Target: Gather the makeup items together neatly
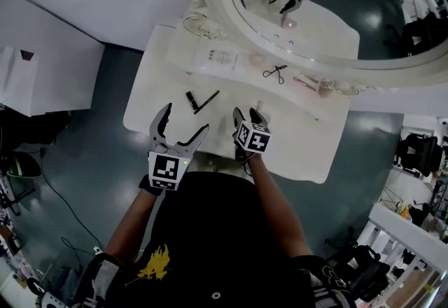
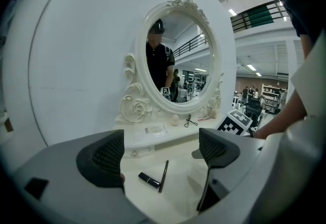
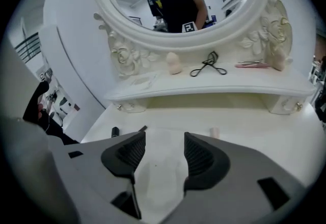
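A black lipstick tube [image 1: 190,98] and a black pencil [image 1: 206,101] lie side by side on the white vanity table [image 1: 308,152]. On the raised shelf under the mirror rest an eyelash curler [image 1: 276,73], a pink sponge [image 1: 256,59], pink tweezers [image 1: 306,82] and a beige sponge [image 1: 325,91]. My left gripper [image 1: 186,119] hovers just short of the lipstick and pencil, jaws wide open and empty. My right gripper [image 1: 248,115] hangs over the table's middle, open with bare tabletop between its pads. A small pale tube [image 3: 214,131] lies just beyond it.
A large oval mirror [image 1: 329,5] in an ornate white frame stands at the back and reflects my grippers. A clear printed packet [image 1: 215,58] lies on the shelf's left. The table's front edge is close to my body; dark floor surrounds it.
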A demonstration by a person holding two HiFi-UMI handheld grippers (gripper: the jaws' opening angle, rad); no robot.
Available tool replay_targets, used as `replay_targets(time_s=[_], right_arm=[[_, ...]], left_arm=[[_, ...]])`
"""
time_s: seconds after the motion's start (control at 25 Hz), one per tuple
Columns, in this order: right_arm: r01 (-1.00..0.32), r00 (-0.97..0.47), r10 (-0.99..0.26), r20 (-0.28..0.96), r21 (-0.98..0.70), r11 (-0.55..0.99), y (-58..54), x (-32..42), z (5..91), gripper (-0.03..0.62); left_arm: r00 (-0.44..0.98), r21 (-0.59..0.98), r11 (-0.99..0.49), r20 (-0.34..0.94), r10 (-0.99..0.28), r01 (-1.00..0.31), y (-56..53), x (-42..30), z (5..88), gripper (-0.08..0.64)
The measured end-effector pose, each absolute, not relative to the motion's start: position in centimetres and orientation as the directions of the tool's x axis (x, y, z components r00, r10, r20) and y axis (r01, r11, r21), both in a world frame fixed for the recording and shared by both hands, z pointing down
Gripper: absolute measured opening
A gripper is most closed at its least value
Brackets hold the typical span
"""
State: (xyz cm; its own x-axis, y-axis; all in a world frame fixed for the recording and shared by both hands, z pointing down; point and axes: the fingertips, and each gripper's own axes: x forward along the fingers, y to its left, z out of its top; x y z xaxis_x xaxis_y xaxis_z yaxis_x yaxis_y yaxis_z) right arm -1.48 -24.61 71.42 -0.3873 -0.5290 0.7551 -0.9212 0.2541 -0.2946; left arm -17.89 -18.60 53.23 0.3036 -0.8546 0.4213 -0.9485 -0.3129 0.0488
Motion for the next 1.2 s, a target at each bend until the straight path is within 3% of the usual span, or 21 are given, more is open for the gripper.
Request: replay_targets(time_s=[0.28,0.48,0.6,0.8,1.2], right_arm=[[-0.874,-0.472,-0.450,0.758,-0.337,0.350,-24.9,-11.1,73.7,0.252],[-0.923,-0.353,-0.439,0.826,-0.231,0.306,-24.8,-13.9,75.8,0.247],[-0.943,-0.269,-0.462,0.845,-0.133,0.305,-25.1,-14.2,76.8,0.205],[-0.944,-0.225,-0.476,0.850,-0.070,0.321,-25.0,-13.0,76.6,0.057],[-0.973,-0.190,-0.577,0.794,-0.075,0.216,-25.5,-9.0,74.2,0.055]], left_arm=[[0.148,0.042,-0.144,0.424,-0.894,-0.989,-15.3,-25.3,53.2,0.455],[0.084,0.072,-0.057,0.445,-0.891,-0.996,-12.4,-29.7,54.3,0.448],[0.079,0.076,-0.050,0.460,-0.884,-0.996,-12.0,-31.4,55.3,0.448],[0.082,0.110,-0.036,0.444,-0.892,-0.993,-12.3,-32.6,55.8,0.446],[0.209,0.102,-0.183,0.400,-0.892,-0.978,-15.8,-30.5,56.4,0.443]])
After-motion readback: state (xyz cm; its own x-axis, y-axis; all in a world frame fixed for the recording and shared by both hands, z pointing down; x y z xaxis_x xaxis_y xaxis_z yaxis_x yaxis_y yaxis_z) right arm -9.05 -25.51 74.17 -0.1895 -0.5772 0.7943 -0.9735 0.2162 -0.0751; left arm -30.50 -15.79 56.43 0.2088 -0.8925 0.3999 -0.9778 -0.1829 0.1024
